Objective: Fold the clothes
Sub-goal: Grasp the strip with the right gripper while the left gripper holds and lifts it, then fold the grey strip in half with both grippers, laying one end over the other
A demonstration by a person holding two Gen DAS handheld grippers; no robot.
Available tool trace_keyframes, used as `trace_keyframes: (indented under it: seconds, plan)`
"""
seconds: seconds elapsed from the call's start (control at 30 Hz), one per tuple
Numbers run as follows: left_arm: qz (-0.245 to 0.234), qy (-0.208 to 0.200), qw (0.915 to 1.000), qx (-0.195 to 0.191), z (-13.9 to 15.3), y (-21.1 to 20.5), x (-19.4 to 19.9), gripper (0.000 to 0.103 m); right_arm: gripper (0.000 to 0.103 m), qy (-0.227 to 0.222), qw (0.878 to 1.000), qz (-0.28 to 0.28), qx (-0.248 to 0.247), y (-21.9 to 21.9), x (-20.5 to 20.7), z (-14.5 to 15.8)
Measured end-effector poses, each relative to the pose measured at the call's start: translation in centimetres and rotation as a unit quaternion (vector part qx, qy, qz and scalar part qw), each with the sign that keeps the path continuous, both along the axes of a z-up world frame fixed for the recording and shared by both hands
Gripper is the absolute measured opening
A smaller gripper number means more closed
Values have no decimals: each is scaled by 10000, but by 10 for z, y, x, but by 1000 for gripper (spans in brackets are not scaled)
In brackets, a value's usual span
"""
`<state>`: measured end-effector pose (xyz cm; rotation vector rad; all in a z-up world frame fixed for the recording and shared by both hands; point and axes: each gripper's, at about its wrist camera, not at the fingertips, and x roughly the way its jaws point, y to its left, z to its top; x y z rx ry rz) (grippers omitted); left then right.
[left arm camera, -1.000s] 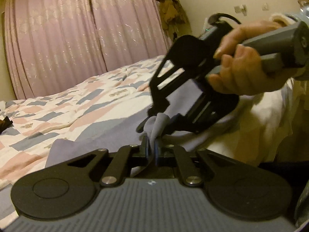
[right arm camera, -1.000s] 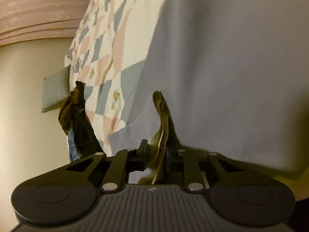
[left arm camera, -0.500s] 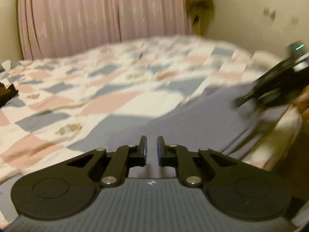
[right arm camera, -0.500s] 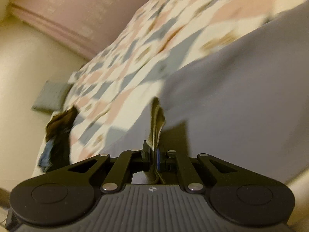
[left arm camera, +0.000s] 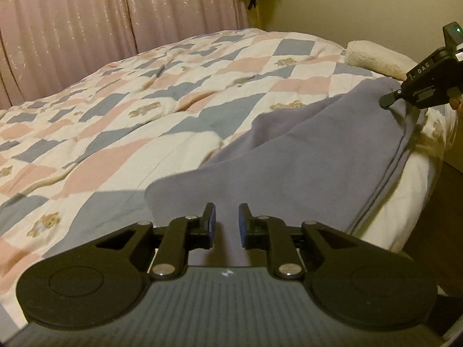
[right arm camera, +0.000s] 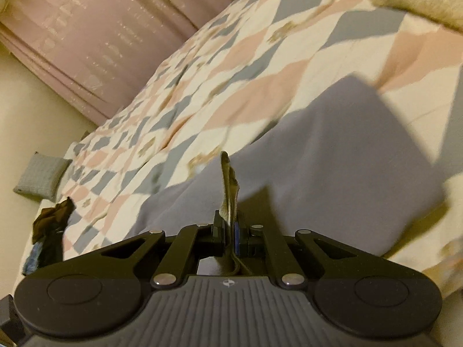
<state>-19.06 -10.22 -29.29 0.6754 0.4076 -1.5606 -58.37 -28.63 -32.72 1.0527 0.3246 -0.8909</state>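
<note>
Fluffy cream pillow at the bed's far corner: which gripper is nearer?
Right. The right gripper grips the garment just below the pillow; the left gripper hovers open over its other end.

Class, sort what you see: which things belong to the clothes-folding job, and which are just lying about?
Job:
grey garment
left gripper, open
right gripper, shut on the garment

Lying about:
patchwork quilt
pink curtains
dark clothes heap
fleecy pillow

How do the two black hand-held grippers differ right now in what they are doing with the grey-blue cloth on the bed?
The left gripper is open, with a clear gap between its fingers and nothing in it; the right gripper is shut on a pinched fold of the grey-blue garment. The left one hovers over the garment's near end; the right one holds its far corner near the bed's edge. Both are the same black two-finger tool above the patchwork quilt.
</note>
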Motion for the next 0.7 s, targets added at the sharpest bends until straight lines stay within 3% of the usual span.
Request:
trace_keyframes:
  seconds: [0.17, 0.5, 0.7]
  plan:
    - [-75, -72, 9999, -6, 0, -14, -8, 15, 5, 194, 9993, -303, -96, -15, -36, 5]
    - [-81, -164, 9998, 95, -3, -29, -17, 15, 5, 467, 9973, -525, -224, -34, -63, 7]
    - [-610, 54, 9980, 178, 2, -27, -15, 16, 5, 522, 9964, -657, -142, -38, -76, 0]
